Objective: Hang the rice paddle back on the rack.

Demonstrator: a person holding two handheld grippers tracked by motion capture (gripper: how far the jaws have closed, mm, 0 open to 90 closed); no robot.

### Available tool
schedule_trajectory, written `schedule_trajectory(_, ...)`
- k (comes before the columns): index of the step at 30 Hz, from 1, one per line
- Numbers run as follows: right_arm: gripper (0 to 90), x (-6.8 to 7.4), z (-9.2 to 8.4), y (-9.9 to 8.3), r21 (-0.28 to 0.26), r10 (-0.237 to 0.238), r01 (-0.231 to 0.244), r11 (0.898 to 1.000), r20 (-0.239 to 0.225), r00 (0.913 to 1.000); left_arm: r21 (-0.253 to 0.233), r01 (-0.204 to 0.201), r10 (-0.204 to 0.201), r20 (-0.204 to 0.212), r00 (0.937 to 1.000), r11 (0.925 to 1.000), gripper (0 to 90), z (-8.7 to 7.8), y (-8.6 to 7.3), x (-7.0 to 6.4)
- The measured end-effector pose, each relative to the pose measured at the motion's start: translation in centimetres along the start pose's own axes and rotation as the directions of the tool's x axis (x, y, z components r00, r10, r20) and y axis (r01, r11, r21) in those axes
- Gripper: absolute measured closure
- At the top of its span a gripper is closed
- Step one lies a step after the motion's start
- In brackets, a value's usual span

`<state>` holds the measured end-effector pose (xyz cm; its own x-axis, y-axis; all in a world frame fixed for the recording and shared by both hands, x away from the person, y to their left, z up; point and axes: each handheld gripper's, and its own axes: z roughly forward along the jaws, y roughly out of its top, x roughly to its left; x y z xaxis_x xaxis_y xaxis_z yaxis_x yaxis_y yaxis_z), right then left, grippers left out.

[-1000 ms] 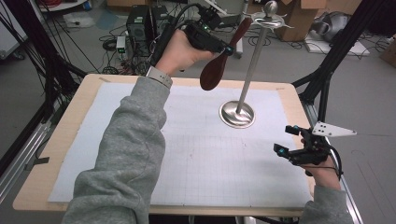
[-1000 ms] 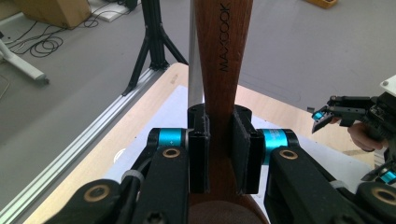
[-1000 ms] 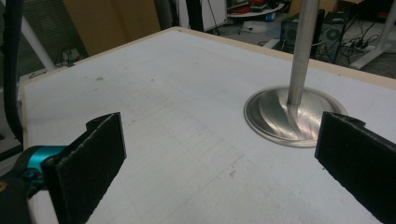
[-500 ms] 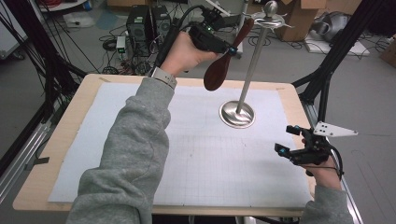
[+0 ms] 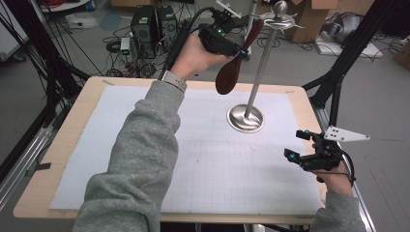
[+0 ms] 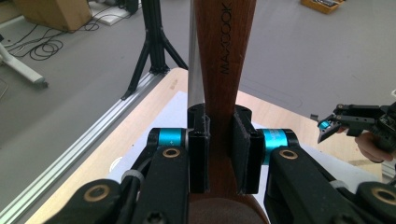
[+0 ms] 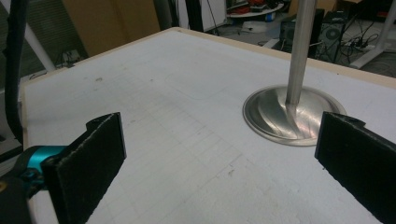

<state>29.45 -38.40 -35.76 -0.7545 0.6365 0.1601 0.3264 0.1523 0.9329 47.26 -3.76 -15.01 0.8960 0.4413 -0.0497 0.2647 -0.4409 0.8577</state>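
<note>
A dark wooden spoon hangs bowl down in the air, its handle slanting up toward the hooked top of a metal stand. My left gripper is shut on the handle, high above the far side of the table. In the left gripper view the pads clamp the lettered handle of the spoon, with the stand's pole just behind it. My right gripper stands open near the table's right edge, nothing between its pads, facing the stand's round base.
A white gridded sheet covers the wooden table. The stand's base sits right of centre. Black frame legs rise at the right; computers and cables lie on the floor behind the table.
The left hand has carried the spoon slightly to the right, closer to the stand's pole. The right hand has stayed where it was.
</note>
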Motion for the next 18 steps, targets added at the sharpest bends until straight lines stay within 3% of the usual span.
schedule_trajectory(18,0.4,-0.1,-0.2,0.0,-0.010,0.003,-0.003,1.000,0.001,1.0000,-0.019,0.000,0.000,-0.029,0.9996,0.9998,77.9,1.7,0.1,-0.4)
